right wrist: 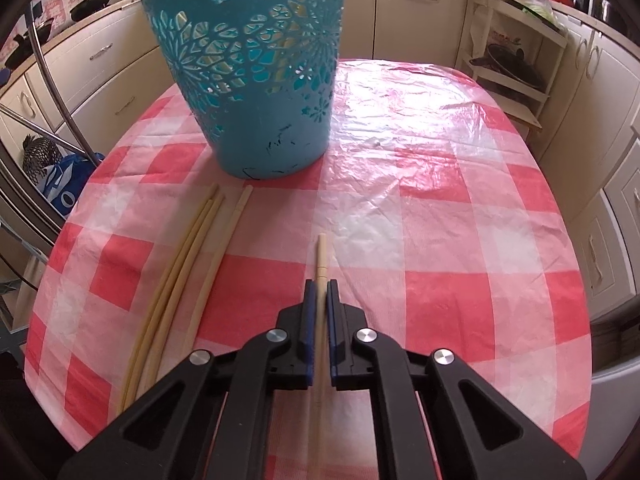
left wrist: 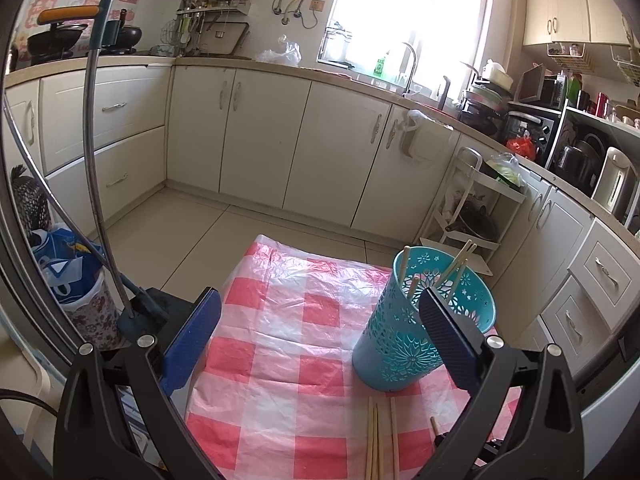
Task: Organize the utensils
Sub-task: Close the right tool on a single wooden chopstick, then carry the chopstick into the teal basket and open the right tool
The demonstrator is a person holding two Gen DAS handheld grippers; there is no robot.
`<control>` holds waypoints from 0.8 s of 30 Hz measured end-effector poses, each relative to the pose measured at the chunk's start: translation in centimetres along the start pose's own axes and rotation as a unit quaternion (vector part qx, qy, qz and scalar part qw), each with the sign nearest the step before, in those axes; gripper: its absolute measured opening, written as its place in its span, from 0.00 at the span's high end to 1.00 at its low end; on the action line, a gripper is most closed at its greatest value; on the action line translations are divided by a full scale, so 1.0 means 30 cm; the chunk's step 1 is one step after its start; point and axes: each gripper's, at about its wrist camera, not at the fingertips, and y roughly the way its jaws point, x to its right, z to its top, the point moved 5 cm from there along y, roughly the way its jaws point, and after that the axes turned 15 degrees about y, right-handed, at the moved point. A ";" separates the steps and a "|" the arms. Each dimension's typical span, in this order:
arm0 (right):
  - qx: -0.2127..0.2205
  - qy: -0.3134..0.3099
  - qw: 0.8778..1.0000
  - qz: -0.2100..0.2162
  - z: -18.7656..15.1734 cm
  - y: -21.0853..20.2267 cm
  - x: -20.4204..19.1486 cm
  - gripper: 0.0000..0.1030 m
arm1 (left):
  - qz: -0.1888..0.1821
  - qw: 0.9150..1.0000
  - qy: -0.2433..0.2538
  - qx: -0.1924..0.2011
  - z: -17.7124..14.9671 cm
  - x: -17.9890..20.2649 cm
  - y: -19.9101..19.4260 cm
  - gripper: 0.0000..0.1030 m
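A teal cut-out utensil holder stands on the red-and-white checked tablecloth with several chopsticks in it. It also shows in the right wrist view. My left gripper is open and empty above the table, its right finger close in front of the holder. Several pale chopsticks lie side by side on the cloth left of my right gripper; they also show in the left wrist view. My right gripper is shut on a single chopstick low over the cloth, its tip pointing forward.
Cream kitchen cabinets run along the far walls. A white trolley stands beyond the table's far right. A floor-pump-like metal tube with an orange handle and a blue bag stand left of the table.
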 end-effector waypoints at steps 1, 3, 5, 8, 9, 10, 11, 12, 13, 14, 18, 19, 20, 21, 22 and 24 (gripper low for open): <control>0.004 0.000 1.000 0.001 -0.006 -0.004 0.007 0.94 | 0.000 1.000 0.000 -0.003 -0.002 0.002 0.004 0.08; 0.004 0.005 1.000 0.007 -0.009 -0.010 0.019 0.94 | 0.000 1.000 0.000 -0.006 -0.003 0.004 0.010 0.08; -0.002 0.027 0.999 0.027 -0.006 -0.020 0.034 0.94 | 0.001 1.000 0.002 -0.009 -0.007 0.010 0.018 0.08; 0.007 0.046 0.997 0.057 0.015 -0.070 0.040 0.94 | 0.002 1.000 0.004 -0.011 -0.008 0.015 0.022 0.08; 0.011 0.049 0.997 0.065 0.029 -0.090 0.043 0.94 | 0.002 1.000 0.004 -0.012 -0.008 0.018 0.024 0.08; 0.016 0.053 0.996 0.073 0.039 -0.110 0.042 0.94 | 0.001 1.000 0.004 -0.013 -0.008 0.019 0.026 0.08; 0.023 0.061 0.994 0.089 0.058 -0.143 0.042 0.94 | 0.000 1.000 0.003 -0.015 -0.009 0.019 0.030 0.08; 0.028 0.068 0.992 0.102 0.074 -0.169 0.041 0.94 | 0.000 1.000 0.003 -0.016 -0.010 0.021 0.033 0.08; 0.032 0.073 0.991 0.110 0.092 -0.188 0.039 0.94 | 0.000 1.000 0.002 -0.017 -0.011 0.021 0.035 0.08; 0.039 0.081 0.988 0.126 0.114 -0.222 0.036 0.94 | 0.000 1.000 0.002 -0.018 -0.013 0.021 0.037 0.08; 0.068 0.088 0.979 0.170 0.197 -0.327 0.004 0.94 | 0.001 1.000 -0.002 -0.020 -0.016 0.017 0.041 0.08; 0.076 0.087 0.977 0.179 0.219 -0.353 -0.013 0.94 | 0.001 1.000 -0.004 -0.020 -0.017 0.015 0.042 0.08; 0.090 0.084 0.974 0.189 0.258 -0.388 -0.031 0.94 | 0.001 1.000 -0.006 -0.022 -0.019 0.012 0.043 0.08; 0.100 0.082 0.972 0.195 0.287 -0.413 -0.038 0.94 | 0.001 1.000 -0.007 -0.023 -0.020 0.011 0.045 0.08; 0.114 0.081 0.969 0.203 0.324 -0.439 -0.052 0.94 | 0.001 1.000 -0.007 -0.024 -0.021 0.011 0.046 0.08; 0.149 0.084 0.961 0.220 0.412 -0.496 -0.078 0.94 | 0.002 1.000 -0.008 -0.025 -0.022 0.011 0.046 0.08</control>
